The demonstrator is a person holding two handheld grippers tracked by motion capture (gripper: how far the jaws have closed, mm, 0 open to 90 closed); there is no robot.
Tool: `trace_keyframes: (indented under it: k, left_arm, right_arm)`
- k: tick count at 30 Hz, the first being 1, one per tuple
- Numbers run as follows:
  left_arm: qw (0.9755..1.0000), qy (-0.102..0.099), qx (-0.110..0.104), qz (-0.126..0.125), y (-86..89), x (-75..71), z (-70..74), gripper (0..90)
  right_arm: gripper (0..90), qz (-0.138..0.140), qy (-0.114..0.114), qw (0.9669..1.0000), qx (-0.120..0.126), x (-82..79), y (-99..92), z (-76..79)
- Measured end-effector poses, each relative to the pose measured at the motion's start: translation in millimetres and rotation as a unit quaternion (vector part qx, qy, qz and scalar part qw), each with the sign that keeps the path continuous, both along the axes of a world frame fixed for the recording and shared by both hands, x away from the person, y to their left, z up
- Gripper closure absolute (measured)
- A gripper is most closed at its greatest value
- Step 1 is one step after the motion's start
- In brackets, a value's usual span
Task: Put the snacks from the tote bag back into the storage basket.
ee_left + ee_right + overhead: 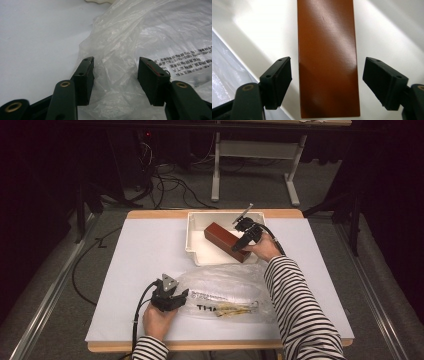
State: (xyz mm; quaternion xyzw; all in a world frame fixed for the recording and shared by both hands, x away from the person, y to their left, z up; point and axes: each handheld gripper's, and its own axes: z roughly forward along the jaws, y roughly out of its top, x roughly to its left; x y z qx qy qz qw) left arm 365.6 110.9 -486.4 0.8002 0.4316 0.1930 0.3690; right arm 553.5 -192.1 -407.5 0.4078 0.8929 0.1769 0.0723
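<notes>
The long reddish-brown rectangular box (226,241) lies slanted inside the shallow white plastic tray (200,222) at the far middle of the white-topped bench (145,250), its near end propped over the tray's front wall, so it sits tilted rather than flat on the tray floor. The right claw (243,238) hangs just above that near end; in the right gripper view its two black pads (277,81) stand apart on either side of the box (327,57) with a clear gap on each side, so it is open and grips nothing, probably having set the box down or lining up to take it by its narrow width. Apart from the box, the tray looks empty as far as its visible floor shows. Nearer the person, a crumpled clear plastic bag with black printed lettering (225,292) lies flat on the bench, with some thin yellowish and metallic items inside that are too small to identify. The left claw (172,298) rests at the bag's left end; in the left gripper view its pads (85,80) stand wide with wrinkled film (117,75) bunched between them but not pinched, so it is open too, seemingly placed there to pin or catch the bag's mouth while the other hand works at the tray.
</notes>
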Motion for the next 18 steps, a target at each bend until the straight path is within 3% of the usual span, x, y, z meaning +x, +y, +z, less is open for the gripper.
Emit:
trace_keyframes:
  k: [3,6,8,11,18]
  left_arm:
    - [1.0,0.0,0.0,0.0,-0.1,-0.1,0.0,47.8]
    - [1.0,-0.001,0.001,0.001,-0.3,-0.3,-0.1,47.9]
    - [1.0,-0.001,0.002,0.0,-0.2,-0.3,0.0,48.0]
    - [1.0,-0.001,0.002,0.0,-0.1,-0.3,0.1,47.9]
    - [1.0,-0.001,0.002,0.0,0.0,-0.3,0.0,48.0]
  right_arm:
    - [26.5,-0.003,-0.012,0.9999,0.011,-4.5,-3.4,5.5]
    - [31.5,-0.016,-0.017,0.9997,0.008,-12.0,-3.4,11.3]
    - [40.5,-0.004,-0.031,0.9994,0.011,-16.7,-4.0,15.7]
    - [52.8,0.002,-0.033,0.999,0.031,-23.7,-4.3,23.6]
    - [80.0,0.013,-0.02,0.9991,0.036,-36.9,1.6,27.6]
